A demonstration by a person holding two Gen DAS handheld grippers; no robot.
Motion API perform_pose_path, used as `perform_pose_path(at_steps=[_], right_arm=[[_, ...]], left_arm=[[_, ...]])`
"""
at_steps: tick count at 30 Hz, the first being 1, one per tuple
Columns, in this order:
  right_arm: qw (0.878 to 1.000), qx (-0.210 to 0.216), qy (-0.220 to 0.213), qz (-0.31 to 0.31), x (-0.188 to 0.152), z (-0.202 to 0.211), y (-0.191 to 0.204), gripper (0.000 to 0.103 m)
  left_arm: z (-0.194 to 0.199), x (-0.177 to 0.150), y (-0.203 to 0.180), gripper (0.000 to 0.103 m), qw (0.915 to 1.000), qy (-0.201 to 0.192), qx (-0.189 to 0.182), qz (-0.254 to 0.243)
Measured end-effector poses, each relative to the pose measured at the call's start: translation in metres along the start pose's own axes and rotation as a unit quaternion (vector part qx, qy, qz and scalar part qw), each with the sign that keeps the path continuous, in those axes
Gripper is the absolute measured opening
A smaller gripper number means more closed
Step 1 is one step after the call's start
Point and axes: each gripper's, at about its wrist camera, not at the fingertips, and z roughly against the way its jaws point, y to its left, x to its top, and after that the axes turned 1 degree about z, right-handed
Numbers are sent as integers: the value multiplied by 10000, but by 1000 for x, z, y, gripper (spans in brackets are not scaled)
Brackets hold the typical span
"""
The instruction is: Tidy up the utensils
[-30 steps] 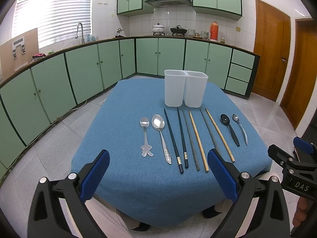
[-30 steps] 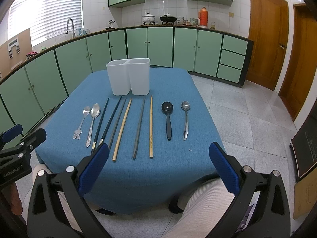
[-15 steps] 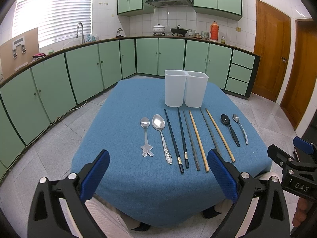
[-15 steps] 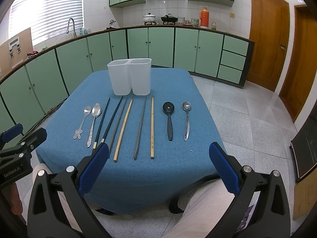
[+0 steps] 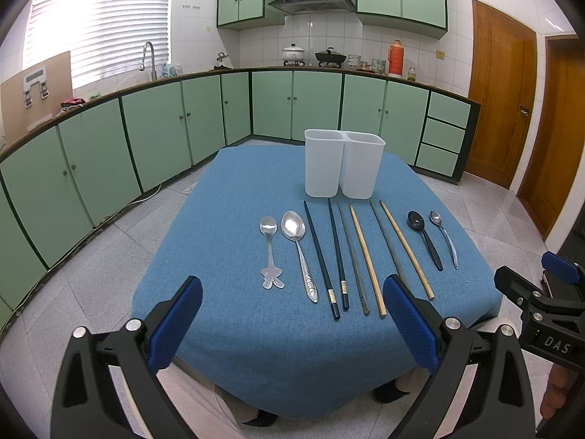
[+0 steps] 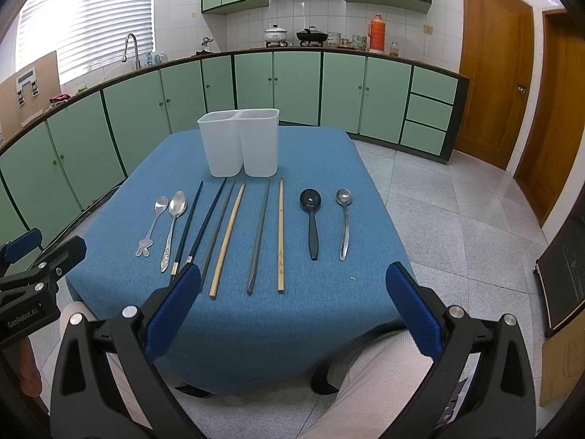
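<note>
A white two-compartment holder [image 5: 343,162] [image 6: 241,142] stands on a blue-clothed table [image 5: 237,190] [image 6: 329,153]. In front of it lie, left to right, two silver spoons [image 5: 270,252] [image 6: 172,226], several chopsticks [image 5: 360,256] [image 6: 226,234], a black spoon [image 5: 424,237] [image 6: 312,219] and a small silver spoon [image 5: 444,237] [image 6: 343,219]. My left gripper [image 5: 292,322] is open and empty, above the near table edge. My right gripper [image 6: 292,307] is open and empty, also short of the utensils.
Green kitchen cabinets [image 5: 164,128] run along the left and back walls. Wooden doors [image 6: 493,73] are at the right. Tiled floor surrounds the table. The person's legs [image 6: 376,376] are under the near edge. A dark board [image 6: 563,267] leans at far right.
The right wrist view has shifted very slightly; the utensils, the holder and both open grippers stay as they were.
</note>
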Motion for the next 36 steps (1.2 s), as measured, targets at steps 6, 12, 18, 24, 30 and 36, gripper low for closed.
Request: perform_pose_path(at_steps=[6,12,18,24,30,36], right_arm=[[10000,-1,-7,-5,3,1,0,98],[10000,0,-7,-3,4,2,0,98],[10000,-2,-11,-1,3,2,0,98],[10000,-1,-15,2,4,2,0,98],[10000,-3,-14,-1,3,0,0,98],[10000,-12,-2,-18,4,2,2,98]], left_arm=[[0,0,0,97,10000,-7,-1,2],[0,0,0,97,10000,-5,1,1],[0,0,0,97,10000,-7,-3,1],[0,0,0,97,10000,-6,-1,1],[0,0,0,97,10000,-5,-3,0],[-1,1,1,97,10000,11,7,22]])
